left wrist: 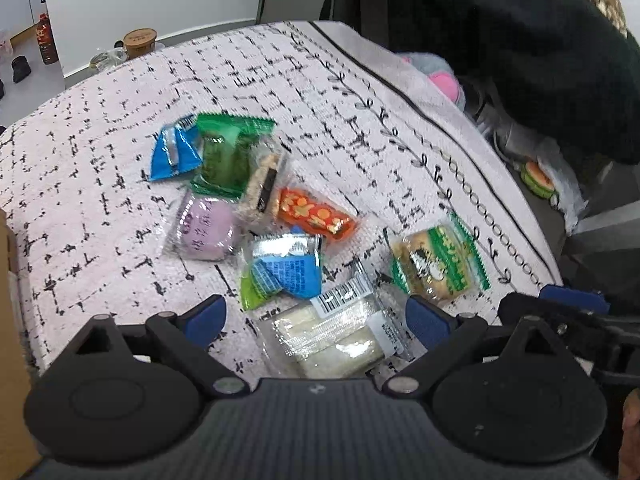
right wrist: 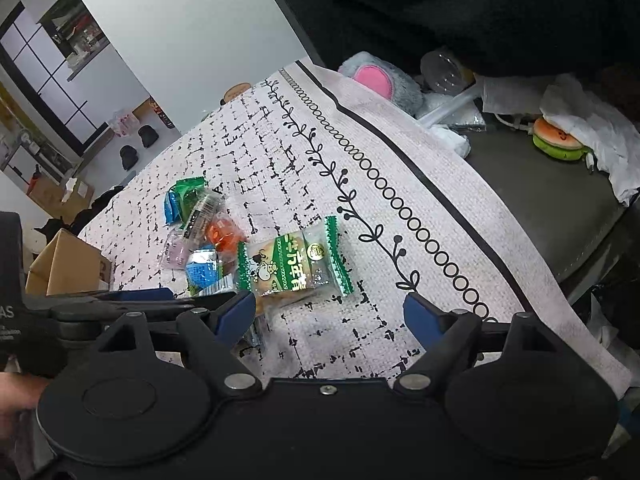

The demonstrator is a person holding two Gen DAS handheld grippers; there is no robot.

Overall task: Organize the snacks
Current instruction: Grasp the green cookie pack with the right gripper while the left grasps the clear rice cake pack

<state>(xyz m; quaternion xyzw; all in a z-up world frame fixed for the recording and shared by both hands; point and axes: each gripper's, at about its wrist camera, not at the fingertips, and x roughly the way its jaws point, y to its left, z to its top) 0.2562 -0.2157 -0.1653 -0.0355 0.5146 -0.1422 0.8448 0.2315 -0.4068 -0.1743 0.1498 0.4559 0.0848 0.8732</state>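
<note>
Step in hand: approach, nothing lifted yet; both claws hang over a loose heap of wrapped snacks on the worktop (left wrist: 100, 128), which is covered by a pale cloth with black marks.
Left claw (left wrist: 316, 316): jaws wide, nothing between the pads; the clear packet with a barcode (left wrist: 336, 332) lies on the cloth in the gap below them, at lower centre of the left wrist view.
Right claw (right wrist: 330, 314): jaws wide but closing a little, nothing gripped; the green-edged biscuit packet (right wrist: 294, 266) lies just beyond its left finger, centre of the right wrist view.
Heap: left of centre in the left wrist view, with a blue packet (left wrist: 174, 152), a green packet (left wrist: 228, 152), a purple round cake (left wrist: 206, 226), an orange packet (left wrist: 316, 214) and a blue-and-silver packet (left wrist: 286, 270), several overlapping.
Sorting place: a cardboard box (right wrist: 66, 264) at left edge; whether it is the target I cannot tell.
Next move, as I judge: lower each claw over its nearest packet and pinch lightly; the slick wrappers may slide or drag neighbours.
</note>
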